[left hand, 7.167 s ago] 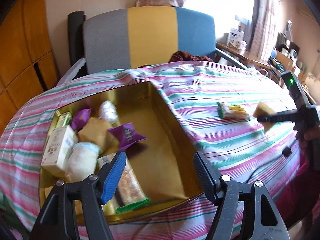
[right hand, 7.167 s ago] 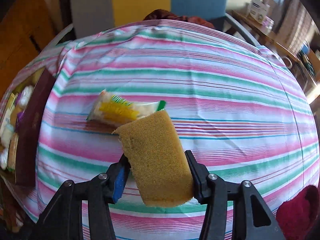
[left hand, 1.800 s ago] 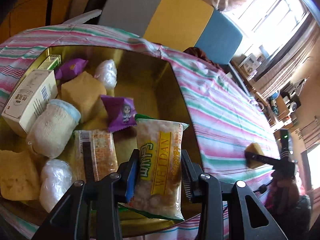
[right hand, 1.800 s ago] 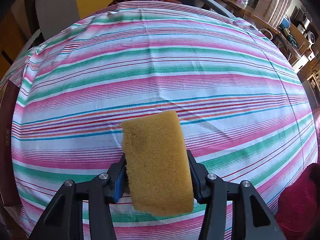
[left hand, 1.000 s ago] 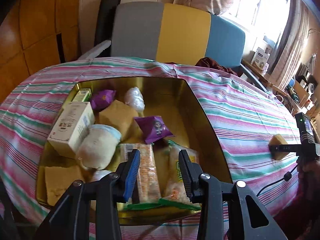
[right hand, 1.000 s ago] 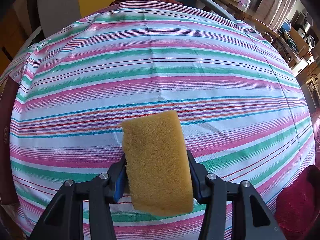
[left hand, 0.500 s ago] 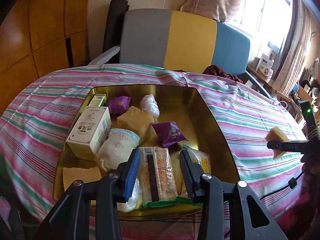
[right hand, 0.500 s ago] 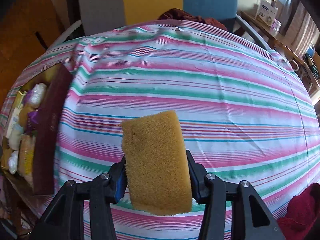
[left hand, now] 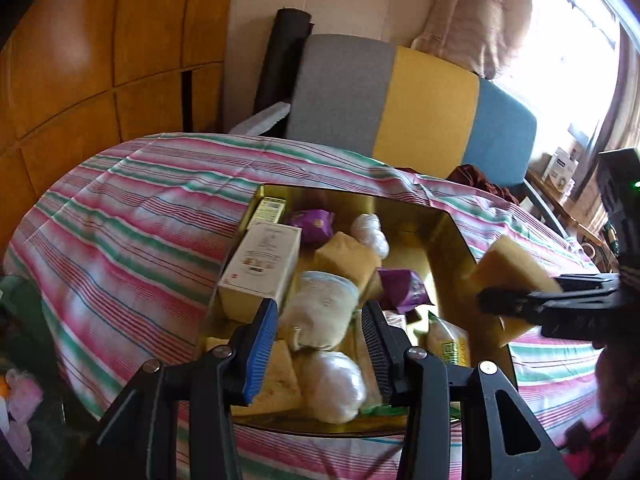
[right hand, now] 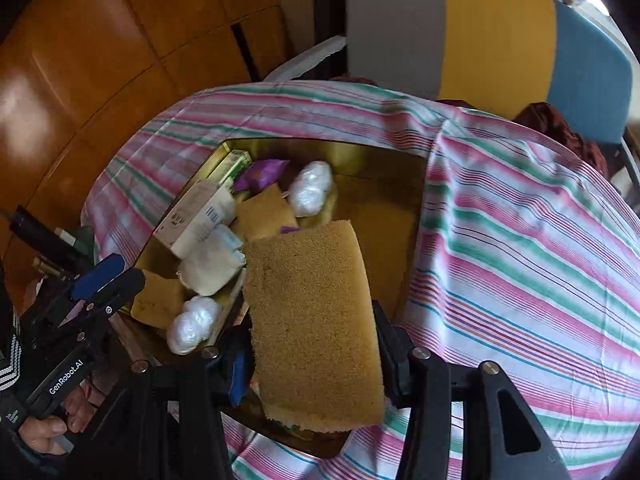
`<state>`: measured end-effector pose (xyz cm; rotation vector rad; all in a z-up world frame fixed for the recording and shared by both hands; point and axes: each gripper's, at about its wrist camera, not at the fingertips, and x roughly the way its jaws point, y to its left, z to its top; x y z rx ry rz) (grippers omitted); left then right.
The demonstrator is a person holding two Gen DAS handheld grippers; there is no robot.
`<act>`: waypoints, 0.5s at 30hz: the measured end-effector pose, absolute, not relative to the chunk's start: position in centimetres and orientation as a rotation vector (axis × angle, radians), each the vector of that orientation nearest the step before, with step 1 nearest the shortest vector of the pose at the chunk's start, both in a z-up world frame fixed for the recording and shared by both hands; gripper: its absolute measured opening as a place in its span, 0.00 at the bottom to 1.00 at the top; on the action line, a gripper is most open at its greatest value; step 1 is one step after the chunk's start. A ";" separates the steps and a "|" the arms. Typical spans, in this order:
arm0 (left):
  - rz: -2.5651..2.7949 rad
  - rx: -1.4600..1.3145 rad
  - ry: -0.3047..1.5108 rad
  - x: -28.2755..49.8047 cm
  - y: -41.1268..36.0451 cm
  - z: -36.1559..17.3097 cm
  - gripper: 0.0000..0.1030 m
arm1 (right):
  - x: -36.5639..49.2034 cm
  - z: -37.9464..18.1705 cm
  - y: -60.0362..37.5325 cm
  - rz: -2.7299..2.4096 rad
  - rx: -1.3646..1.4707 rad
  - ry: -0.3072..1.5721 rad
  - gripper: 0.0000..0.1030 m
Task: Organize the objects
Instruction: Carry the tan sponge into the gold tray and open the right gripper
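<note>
A gold tin box (left hand: 448, 236) (right hand: 384, 208) sits on the striped tablecloth and holds several snacks: a white carton (left hand: 260, 264), purple packets (left hand: 312, 220), white wrapped balls (left hand: 334, 384), a yellow sponge (left hand: 348, 256) and a green-edged packet (left hand: 448, 340). My right gripper (right hand: 312, 344) is shut on a yellow sponge (right hand: 312, 320), held above the box's near right part; it also shows in the left wrist view (left hand: 508, 268). My left gripper (left hand: 320, 340) is open and empty over the box's near edge.
A grey, yellow and blue chair back (left hand: 400, 96) stands behind the table. Wooden panels (left hand: 80, 60) line the left wall. A cluttered shelf (left hand: 560, 168) is by the window at right. The striped cloth (right hand: 520, 240) spreads to the right of the box.
My right gripper has carried the sponge left from over the bare cloth to above the box. My left gripper, which earlier let go of the green-edged packet in the box, has drawn back, open.
</note>
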<state>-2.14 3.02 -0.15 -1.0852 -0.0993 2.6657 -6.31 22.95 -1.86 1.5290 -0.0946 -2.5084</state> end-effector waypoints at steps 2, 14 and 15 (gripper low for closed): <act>2.673 -1.098 -0.110 -2.2 2.5 -0.4 0.44 | -7.9 -3.6 21.7 -2.484 1.588 -0.063 0.49; 2.667 -1.150 -0.144 -2.7 1.2 -1.8 0.49 | -9.8 -6.6 20.9 -2.483 1.628 -0.028 0.53; 2.668 -1.152 -0.145 -2.8 1.2 -1.9 0.50 | -9.6 -6.5 21.1 -2.490 1.622 -0.033 0.53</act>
